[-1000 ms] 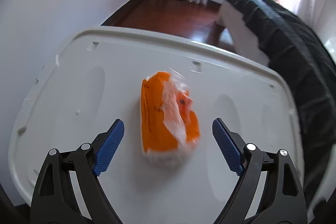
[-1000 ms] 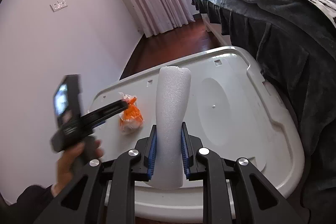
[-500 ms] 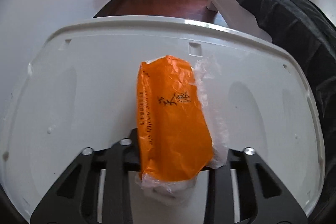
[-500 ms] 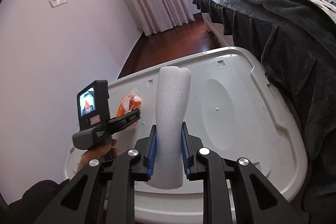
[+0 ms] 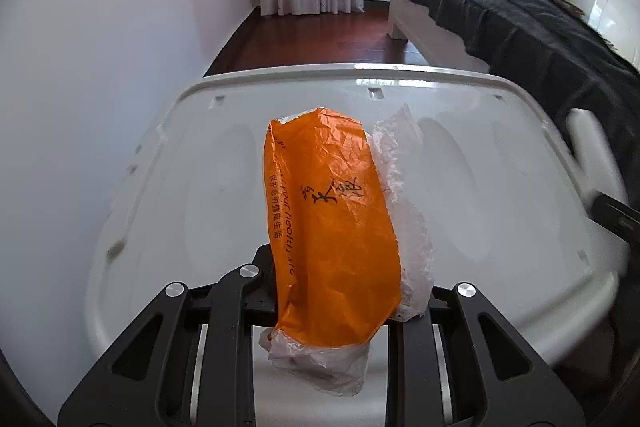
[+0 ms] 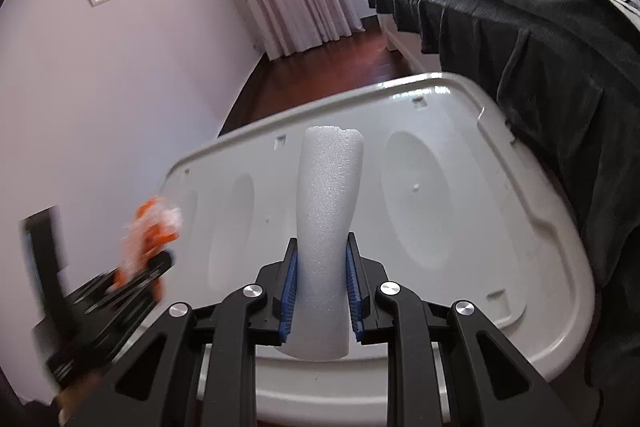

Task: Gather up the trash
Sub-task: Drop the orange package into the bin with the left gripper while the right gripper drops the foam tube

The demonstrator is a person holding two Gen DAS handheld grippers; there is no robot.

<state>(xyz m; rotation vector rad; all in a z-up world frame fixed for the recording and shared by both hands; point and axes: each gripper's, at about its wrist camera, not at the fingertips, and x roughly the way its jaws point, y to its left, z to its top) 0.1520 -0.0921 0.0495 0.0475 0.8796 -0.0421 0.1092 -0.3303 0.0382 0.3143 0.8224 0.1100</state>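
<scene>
left tool [image 5: 340,291] pinches upright orange bag [image 5: 332,227]; right tool [image 6: 322,287] pinches foam tube [image 6: 326,227] pointing away.

Right gripper [image 6: 320,283]: 2 black angular linkage arms with triangular cut-outs, 4 silver round rivets and blue ribbed pads [image 6: 289,301], lower centre. Left gripper [image 5: 340,291]: matching black arms, 3 silver rivets visible.

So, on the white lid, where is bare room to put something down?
Almost the whole lid is bare: the middle with its oval hollows, the side by the wall, and the far edge toward the curtain. Nothing lies on it; the orange bag is in the left tongs, the foam tube in the right tongs. Only the side against the dark blanket is tight.
</scene>
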